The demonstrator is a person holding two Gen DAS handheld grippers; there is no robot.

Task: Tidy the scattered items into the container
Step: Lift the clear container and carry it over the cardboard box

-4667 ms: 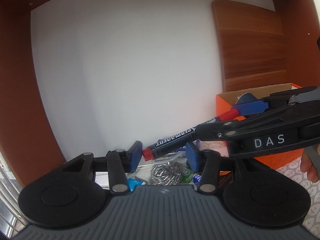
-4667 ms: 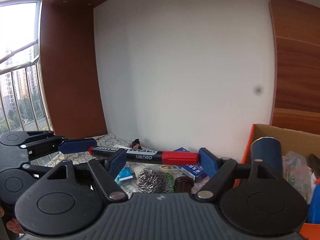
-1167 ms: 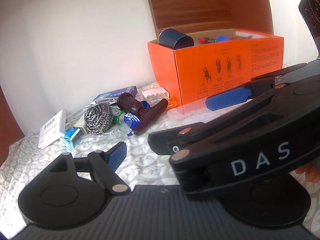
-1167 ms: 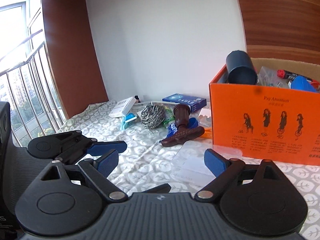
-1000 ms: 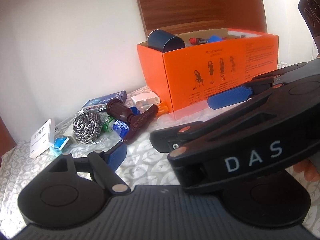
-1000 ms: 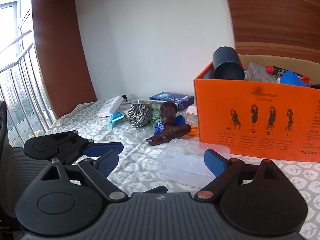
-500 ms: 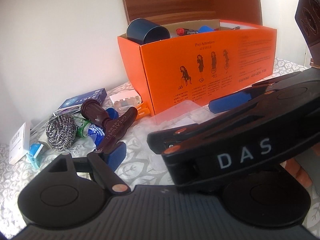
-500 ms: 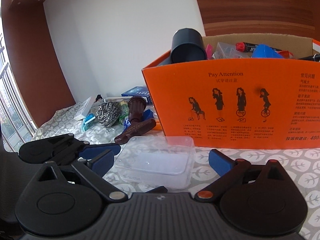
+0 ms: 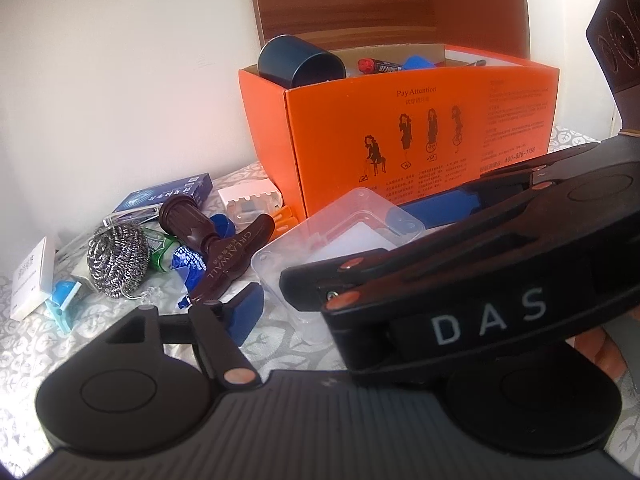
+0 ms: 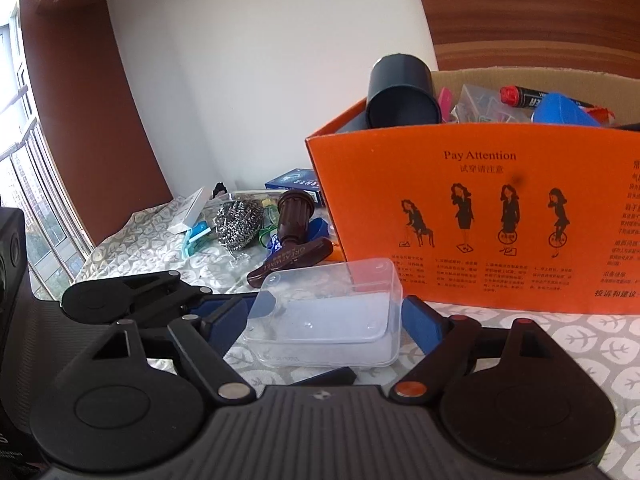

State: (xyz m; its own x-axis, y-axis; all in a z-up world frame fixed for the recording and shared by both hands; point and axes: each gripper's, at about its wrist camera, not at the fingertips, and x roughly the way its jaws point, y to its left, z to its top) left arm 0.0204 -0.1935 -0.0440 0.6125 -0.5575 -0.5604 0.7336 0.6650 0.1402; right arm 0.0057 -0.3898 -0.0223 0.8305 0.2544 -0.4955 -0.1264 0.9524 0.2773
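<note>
Step in hand: grasping the clear plastic box (image 10: pixel 326 322). It sits between the right gripper (image 10: pixel 328 320) pads, jaws just closing, contact unconfirmed. Left gripper (image 9: pixel 320 280) flanks it, half-open. Next: clamp, lift into orange container (image 10: pixel 480 216).

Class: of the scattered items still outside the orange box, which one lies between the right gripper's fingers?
The clear plastic box, directly before the orange box. The steel scourer and brown-handled tool lie farther back, left.
</note>
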